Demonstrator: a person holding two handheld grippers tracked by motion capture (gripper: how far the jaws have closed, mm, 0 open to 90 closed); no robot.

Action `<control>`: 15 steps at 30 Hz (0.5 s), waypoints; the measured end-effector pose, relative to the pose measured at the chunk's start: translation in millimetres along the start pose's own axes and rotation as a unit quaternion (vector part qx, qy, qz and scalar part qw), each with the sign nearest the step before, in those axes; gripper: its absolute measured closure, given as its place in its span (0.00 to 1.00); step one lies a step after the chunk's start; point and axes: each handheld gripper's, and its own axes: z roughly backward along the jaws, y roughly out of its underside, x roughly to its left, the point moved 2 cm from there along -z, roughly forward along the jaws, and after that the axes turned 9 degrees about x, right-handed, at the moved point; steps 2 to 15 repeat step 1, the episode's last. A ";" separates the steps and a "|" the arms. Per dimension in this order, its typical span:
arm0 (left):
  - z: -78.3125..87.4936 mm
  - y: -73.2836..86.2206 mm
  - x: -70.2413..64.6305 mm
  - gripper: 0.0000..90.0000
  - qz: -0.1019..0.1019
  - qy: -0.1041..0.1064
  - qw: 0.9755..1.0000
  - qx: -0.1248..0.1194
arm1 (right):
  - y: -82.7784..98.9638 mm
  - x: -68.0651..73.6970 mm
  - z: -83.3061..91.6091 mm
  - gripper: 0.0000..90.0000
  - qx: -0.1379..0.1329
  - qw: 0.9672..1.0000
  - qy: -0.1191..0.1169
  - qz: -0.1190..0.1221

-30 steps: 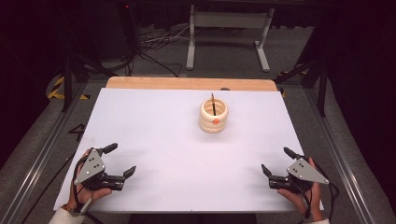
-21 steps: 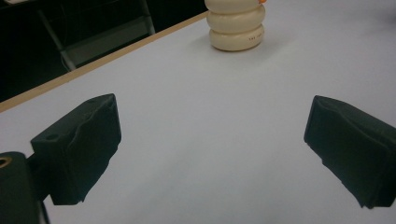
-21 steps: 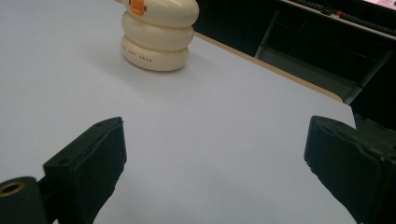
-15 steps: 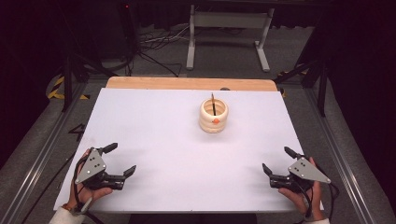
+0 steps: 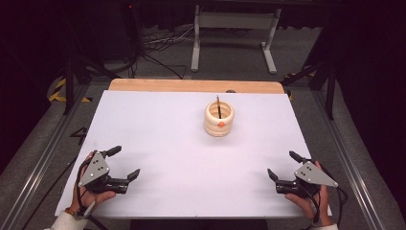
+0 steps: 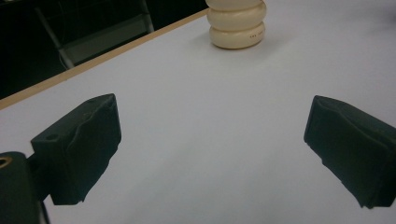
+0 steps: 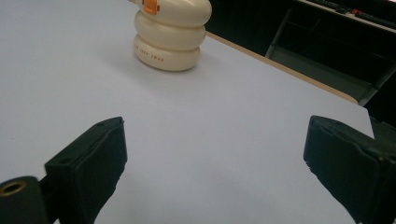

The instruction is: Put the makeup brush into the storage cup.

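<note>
A cream ribbed holder (image 5: 219,119) with a small orange mark stands on the white table (image 5: 182,143), right of centre toward the back. A dark thin stick (image 5: 218,106) stands in it. The holder shows at the top of the left gripper view (image 6: 237,25) and the right gripper view (image 7: 170,35). My left gripper (image 5: 124,163) rests open near the front left corner, nothing between its black fingers (image 6: 79,151). At the front right my right gripper (image 5: 282,166) is also open and empty, its fingers (image 7: 91,163) wide apart.
A wooden strip (image 5: 191,86) borders the table's far edge. Beyond it are a metal stand (image 5: 234,28) and cables (image 5: 158,45) on the floor. Metal rails (image 5: 43,158) run along both sides of the table.
</note>
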 end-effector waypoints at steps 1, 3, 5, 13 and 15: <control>0.0 0.0 0.0 0.05 0.000 0.000 1.000 0.000 | 0.3 0.1 -0.3 0.08 0.001 1.000 0.000 0.000; 0.0 0.0 0.0 0.05 0.000 0.000 1.000 0.000 | 0.3 0.1 -0.3 0.08 0.001 1.000 0.000 0.000; 0.0 0.0 0.0 0.05 0.000 0.000 1.000 0.000 | 0.3 0.1 -0.3 0.08 0.001 1.000 0.000 0.000; 0.0 0.0 0.0 0.05 0.000 0.000 1.000 0.000 | 0.3 0.1 -0.3 0.08 0.001 1.000 0.000 0.000; 0.0 0.0 0.0 0.05 0.000 0.000 1.000 0.000 | 0.3 0.1 -0.3 0.08 0.001 1.000 0.000 0.000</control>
